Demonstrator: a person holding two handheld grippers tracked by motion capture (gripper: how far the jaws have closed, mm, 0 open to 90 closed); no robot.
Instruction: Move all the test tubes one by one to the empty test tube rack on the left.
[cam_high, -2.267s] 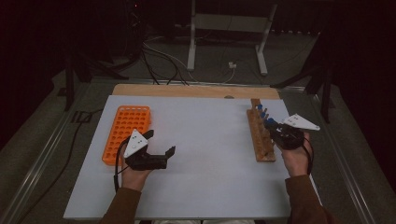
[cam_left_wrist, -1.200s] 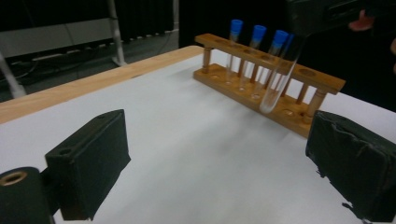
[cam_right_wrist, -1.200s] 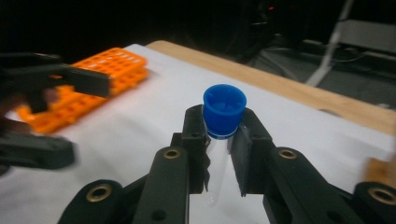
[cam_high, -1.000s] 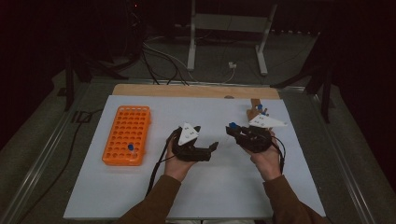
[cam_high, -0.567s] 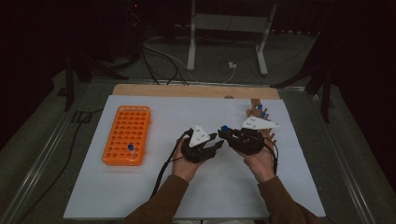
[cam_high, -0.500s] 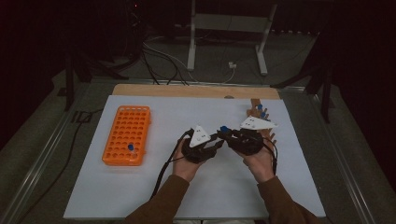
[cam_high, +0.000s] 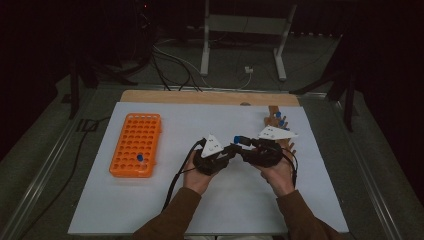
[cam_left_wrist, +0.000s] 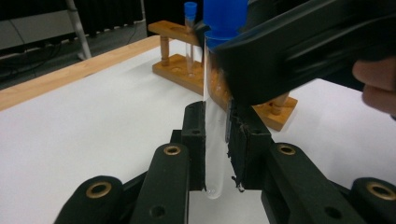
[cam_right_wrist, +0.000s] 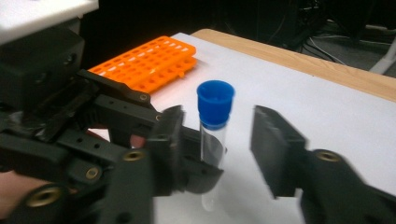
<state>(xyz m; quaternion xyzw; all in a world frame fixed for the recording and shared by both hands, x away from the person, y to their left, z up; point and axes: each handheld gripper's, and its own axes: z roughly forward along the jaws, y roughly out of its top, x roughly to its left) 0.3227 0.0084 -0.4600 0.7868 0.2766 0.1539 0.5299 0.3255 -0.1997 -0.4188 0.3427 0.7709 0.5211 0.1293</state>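
A clear test tube (cam_left_wrist: 215, 154) with a blue cap (cam_right_wrist: 215, 103) stands upright above the white mat, between the two hands at mid-table (cam_high: 237, 139). My left gripper (cam_left_wrist: 215, 121) is shut on the lower part of the tube, and its jaws have just been closing. My right gripper (cam_right_wrist: 219, 135) is around the tube's upper part. Its jaws have just been opening and stand apart from the glass. In the high view the left gripper (cam_high: 231, 150) and the right gripper (cam_high: 242, 146) meet tip to tip.
An orange tube rack (cam_high: 136, 145) lies at the left of the mat with one blue-capped tube in it. A wooden rack (cam_high: 277, 122) with blue-capped tubes (cam_left_wrist: 189, 28) stands at the right rear. A wooden strip runs along the far edge.
Both hands came together at mid-table, the left from near the orange rack, the right from the wooden rack. The left jaws closed on the tube and the right jaws parted.
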